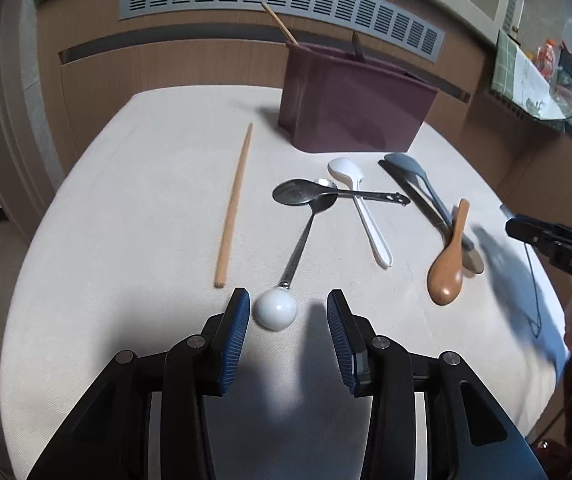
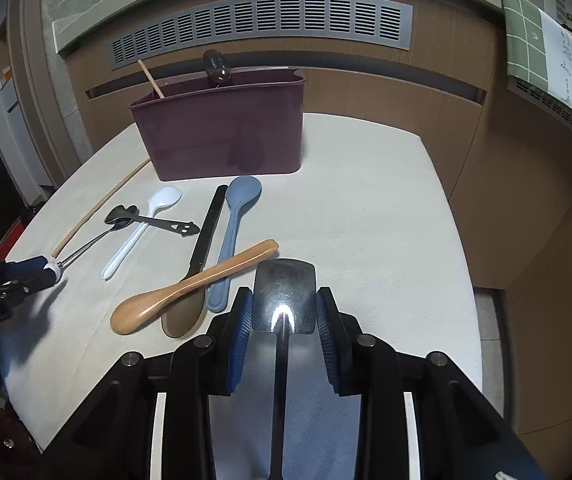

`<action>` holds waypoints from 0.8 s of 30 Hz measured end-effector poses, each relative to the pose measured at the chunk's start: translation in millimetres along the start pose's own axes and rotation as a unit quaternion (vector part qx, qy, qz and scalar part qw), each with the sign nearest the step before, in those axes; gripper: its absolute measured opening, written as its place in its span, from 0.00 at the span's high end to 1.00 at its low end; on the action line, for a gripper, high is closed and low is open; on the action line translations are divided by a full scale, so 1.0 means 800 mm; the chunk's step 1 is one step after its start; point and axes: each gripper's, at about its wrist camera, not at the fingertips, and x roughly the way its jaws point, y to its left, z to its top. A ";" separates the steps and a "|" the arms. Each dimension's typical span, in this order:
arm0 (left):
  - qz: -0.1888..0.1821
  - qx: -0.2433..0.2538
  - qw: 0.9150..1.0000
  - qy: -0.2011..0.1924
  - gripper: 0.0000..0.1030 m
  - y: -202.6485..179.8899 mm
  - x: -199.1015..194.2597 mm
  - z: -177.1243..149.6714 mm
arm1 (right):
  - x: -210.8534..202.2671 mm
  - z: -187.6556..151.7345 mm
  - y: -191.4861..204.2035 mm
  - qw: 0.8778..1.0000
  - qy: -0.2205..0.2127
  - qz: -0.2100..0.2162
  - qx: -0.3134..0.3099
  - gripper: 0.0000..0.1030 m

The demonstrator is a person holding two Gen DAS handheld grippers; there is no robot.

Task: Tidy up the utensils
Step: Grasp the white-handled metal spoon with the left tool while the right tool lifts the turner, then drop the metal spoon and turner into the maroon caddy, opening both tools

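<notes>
Left wrist view: the left gripper (image 1: 288, 316) is spread wide, with the white ball end of a metal spoon (image 1: 274, 311) just inside its left finger, seemingly lined up for a pinch. A chopstick (image 1: 233, 208), white spoon (image 1: 360, 210) and wooden spoon (image 1: 448, 272) lie loose on the table (image 1: 125, 240) before the maroon bin (image 1: 354, 108).

Right wrist view: the right gripper (image 2: 283, 308) pinches a shiny metal spatula (image 2: 284, 298), blade forward, likely bound for that bin (image 2: 221, 128), where a chopstick and a spoon already stand.

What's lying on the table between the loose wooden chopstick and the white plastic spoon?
Two metal spoons: one with a white ball handle end and a darker spoon crossing it. The left wrist view shows them between the chopstick and white plastic spoon.
</notes>
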 end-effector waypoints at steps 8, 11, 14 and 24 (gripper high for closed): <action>0.036 -0.036 0.999 -0.019 0.78 0.009 0.001 0.008 | 0.000 0.000 -0.002 1.000 -0.005 -0.017 0.005 0.72; 0.040 -0.026 0.997 -0.062 0.78 0.007 -0.022 0.023 | -0.004 0.001 -0.004 1.000 -0.012 -0.021 0.006 0.72; 0.041 -0.016 0.993 -0.109 0.78 0.004 -0.052 0.047 | -0.015 0.005 -0.004 0.999 -0.030 -0.024 0.003 0.72; 0.028 0.014 0.989 -0.145 0.78 -0.011 -0.089 0.091 | -0.037 0.027 -0.003 0.997 -0.068 -0.019 0.010 0.72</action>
